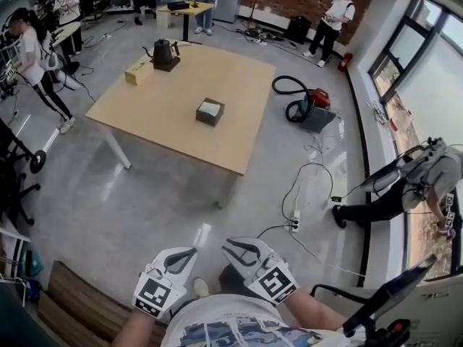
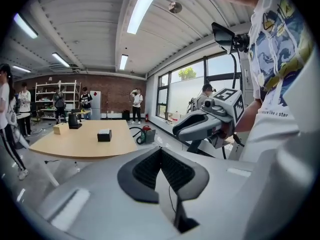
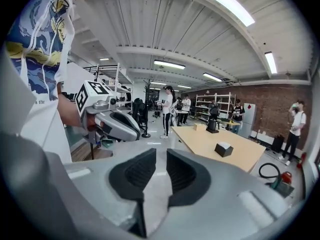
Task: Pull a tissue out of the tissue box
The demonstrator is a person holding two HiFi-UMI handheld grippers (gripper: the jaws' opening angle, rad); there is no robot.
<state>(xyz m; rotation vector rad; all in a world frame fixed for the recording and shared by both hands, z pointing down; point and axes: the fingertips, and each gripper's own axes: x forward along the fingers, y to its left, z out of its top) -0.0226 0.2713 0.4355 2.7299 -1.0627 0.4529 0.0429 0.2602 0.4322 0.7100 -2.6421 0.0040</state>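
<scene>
The tissue box [image 1: 210, 111] is a dark cube with a white tissue showing at its top. It stands near the middle of a light wooden table [image 1: 145, 110], far ahead of both grippers. My left gripper [image 1: 181, 256] and right gripper [image 1: 242, 250] are held close to my body, above the floor and well short of the table. In the left gripper view the left gripper [image 2: 160, 151] has its pads meeting at the tips, empty, with the box [image 2: 104, 135] far off. The right gripper [image 3: 161, 156] shows a narrow gap with nothing in it, and the box [image 3: 223, 149] is distant.
A black kettle [image 1: 165, 53] and a small cardboard box [image 1: 135, 71] stand at the table's far end. A red vacuum cleaner [image 1: 307, 107] with its hose, and cables with a power strip [image 1: 295, 219], lie on the floor to the right. Several people stand around the room.
</scene>
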